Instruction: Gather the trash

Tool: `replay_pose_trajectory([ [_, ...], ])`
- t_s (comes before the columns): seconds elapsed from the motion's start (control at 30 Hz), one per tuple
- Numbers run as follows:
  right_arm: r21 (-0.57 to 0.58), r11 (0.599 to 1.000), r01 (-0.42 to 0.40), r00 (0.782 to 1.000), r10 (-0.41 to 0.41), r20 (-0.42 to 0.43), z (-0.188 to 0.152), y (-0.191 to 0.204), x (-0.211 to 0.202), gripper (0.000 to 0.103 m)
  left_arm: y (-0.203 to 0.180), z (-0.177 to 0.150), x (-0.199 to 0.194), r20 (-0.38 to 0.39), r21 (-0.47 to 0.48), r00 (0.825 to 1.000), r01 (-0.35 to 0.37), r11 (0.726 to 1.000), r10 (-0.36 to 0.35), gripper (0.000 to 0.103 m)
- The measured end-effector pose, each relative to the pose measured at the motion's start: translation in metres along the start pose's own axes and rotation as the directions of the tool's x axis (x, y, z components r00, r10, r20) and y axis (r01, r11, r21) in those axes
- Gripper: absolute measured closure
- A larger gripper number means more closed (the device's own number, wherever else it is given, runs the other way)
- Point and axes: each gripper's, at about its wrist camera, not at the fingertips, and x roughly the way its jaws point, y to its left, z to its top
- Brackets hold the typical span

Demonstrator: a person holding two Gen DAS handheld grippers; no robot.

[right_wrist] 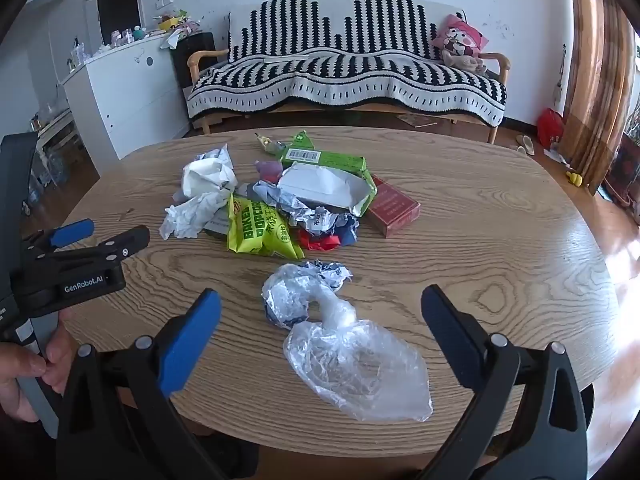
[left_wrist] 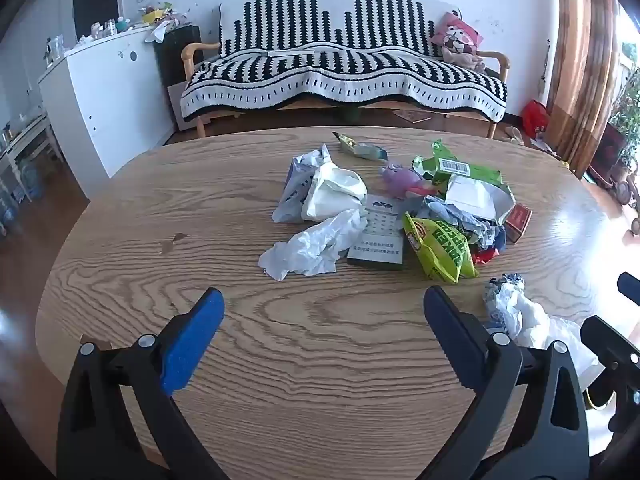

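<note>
A pile of trash lies mid-table: crumpled white paper, a white bag, a yellow-green popcorn bag, an open green box, a red box and a grey card pack. A clear plastic bag lies nearer, between my right gripper's fingers. My left gripper is open and empty, short of the pile. My right gripper is open above the plastic bag.
The oval wooden table has its near edge just below the grippers. A striped sofa stands behind it, a white cabinet at the left, curtains at the right. The left gripper also shows in the right wrist view.
</note>
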Motion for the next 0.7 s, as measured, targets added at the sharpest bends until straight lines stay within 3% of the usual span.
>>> replay_pose_trajectory([
  [0.7, 0.002, 1.000, -0.009, 1.000, 0.009, 0.004, 0.0006, 0.0025, -0.0044, 0.006, -0.0037, 0.0011, -0.0013, 0.016, 0.013, 1.000, -0.006, 1.000, 0.006, 0.006],
])
